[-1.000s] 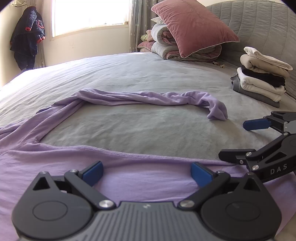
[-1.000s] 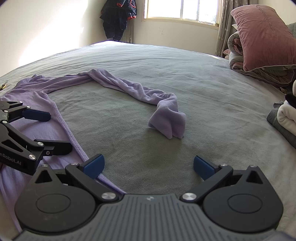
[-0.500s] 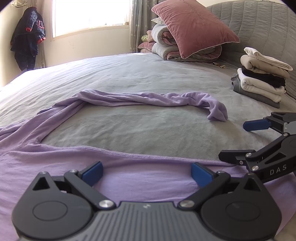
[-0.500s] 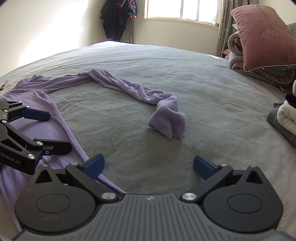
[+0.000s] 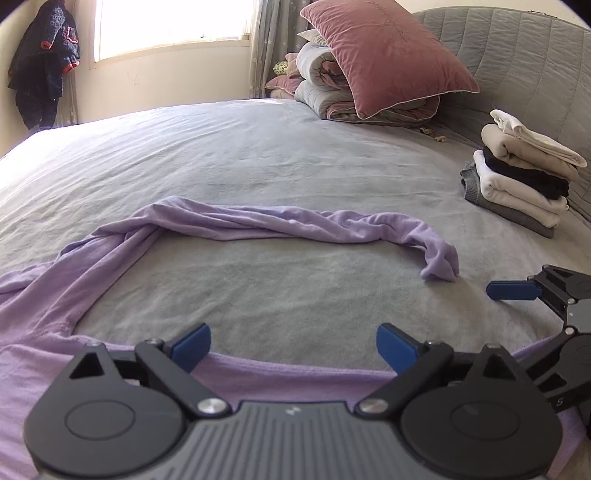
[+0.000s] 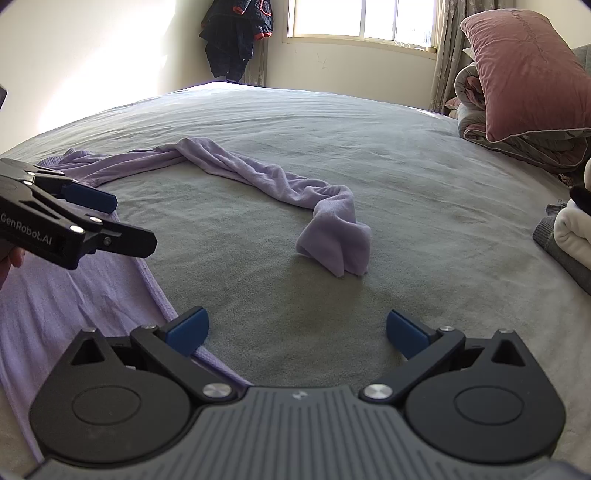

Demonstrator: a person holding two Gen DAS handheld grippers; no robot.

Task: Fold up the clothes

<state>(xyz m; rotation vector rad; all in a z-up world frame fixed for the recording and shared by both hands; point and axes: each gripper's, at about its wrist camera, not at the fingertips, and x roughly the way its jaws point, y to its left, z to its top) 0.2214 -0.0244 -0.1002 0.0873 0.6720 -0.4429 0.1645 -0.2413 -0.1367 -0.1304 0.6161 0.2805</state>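
Observation:
A lilac long-sleeved top (image 5: 44, 295) lies on the grey bed (image 5: 258, 147). Its body is spread at the near left, and one sleeve (image 5: 295, 221) runs rightwards to a bunched cuff (image 5: 439, 258). My left gripper (image 5: 294, 345) is open over the top's near edge, with nothing between its fingers. My right gripper (image 6: 297, 328) is open too, low over bare bedcover beside the top's edge (image 6: 155, 291), and the cuff (image 6: 336, 240) lies ahead of it. Each gripper shows in the other's view: the right gripper (image 5: 517, 325) and the left gripper (image 6: 122, 221).
A stack of folded clothes (image 5: 517, 177) sits at the right near the padded headboard (image 5: 517, 55). A pink pillow (image 5: 384, 55) leans on a folded quilt (image 5: 325, 92) at the far end. A dark jacket (image 6: 236, 33) hangs by the window. Grey bedcover (image 6: 406, 166) stretches beyond the sleeve.
My left gripper has lifted and moved forward, so the top's edge now sits level with its fingertips. The right gripper has barely moved. Both stay open.

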